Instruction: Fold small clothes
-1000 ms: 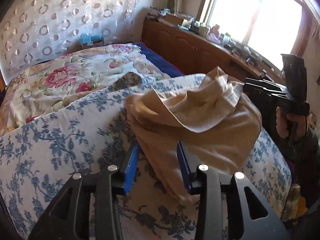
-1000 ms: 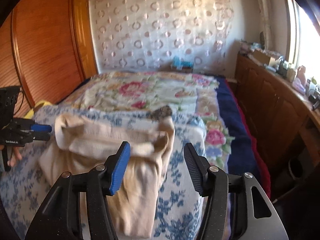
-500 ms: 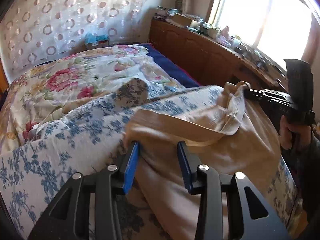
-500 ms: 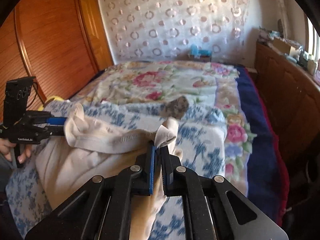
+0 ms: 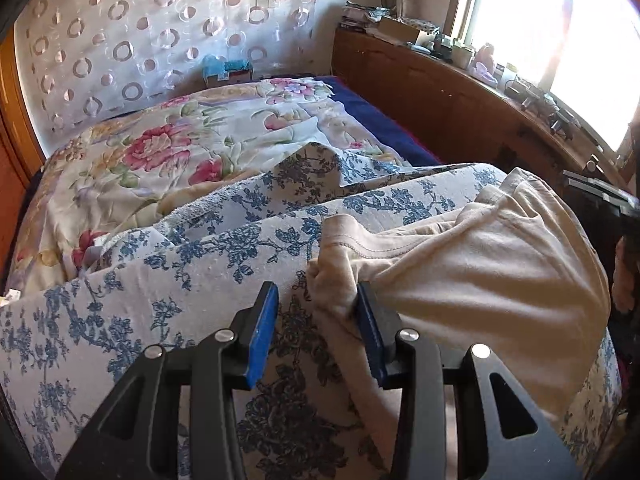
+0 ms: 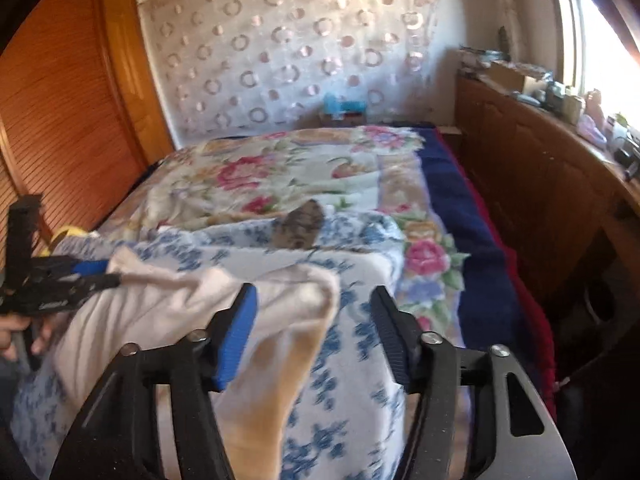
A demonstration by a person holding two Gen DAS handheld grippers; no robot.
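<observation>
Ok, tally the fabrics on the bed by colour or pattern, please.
Beige garment: 1
Blue-floral cloth: 1
Pink-floral quilt: 1
Navy blanket: 1
Total: 4

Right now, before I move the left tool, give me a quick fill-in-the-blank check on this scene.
The beige garment lies on a blanket printed with ____ flowers.
The left tool has its jaws ____, with blanket visible between them.
Daylight enters through a ____ above the wooden cabinet.
Missing words: blue; open; window.
</observation>
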